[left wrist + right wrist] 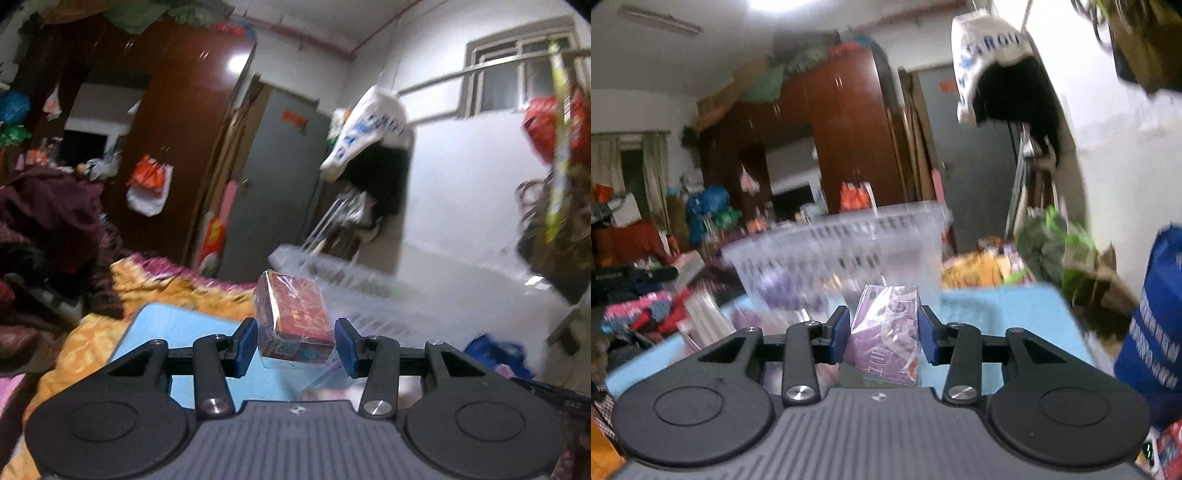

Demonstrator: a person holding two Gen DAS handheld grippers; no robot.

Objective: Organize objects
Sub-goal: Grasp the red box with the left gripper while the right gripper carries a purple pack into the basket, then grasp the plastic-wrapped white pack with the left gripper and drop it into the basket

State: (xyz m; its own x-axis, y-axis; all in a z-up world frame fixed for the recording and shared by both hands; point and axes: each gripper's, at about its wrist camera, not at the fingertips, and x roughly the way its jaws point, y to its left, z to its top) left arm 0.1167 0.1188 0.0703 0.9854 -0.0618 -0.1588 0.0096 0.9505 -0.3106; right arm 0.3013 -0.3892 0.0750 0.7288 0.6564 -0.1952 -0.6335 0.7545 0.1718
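Left gripper (pixel 295 339) pinching a cellophane-wrapped red box (pixel 293 321); right gripper (pixel 882 332) clamped on a purple packet (pixel 886 332), clear slotted basket (pixel 849 240) just ahead, all blurry.

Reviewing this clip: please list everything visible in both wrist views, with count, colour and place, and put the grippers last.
red packet: one, red, clear-wrapped, held between the left gripper's fingers.
purple packet: one, purple, clear-wrapped, held between the right gripper's fingers.
basket: one, clear plastic, slotted, blurred, just beyond the purple packet.
mat: one, light blue, under both grippers.
blanket: one, orange-yellow patterned, beneath the mat.
wardrobe: one, dark reddish-brown, back wall.
door: one, grey, beside the wardrobe.
hanging bag: one, white with blue lettering, over something black.
blue bag: one, right edge.
left gripper: black, blue pads, gripping.
right gripper: black, blue pads, gripping.
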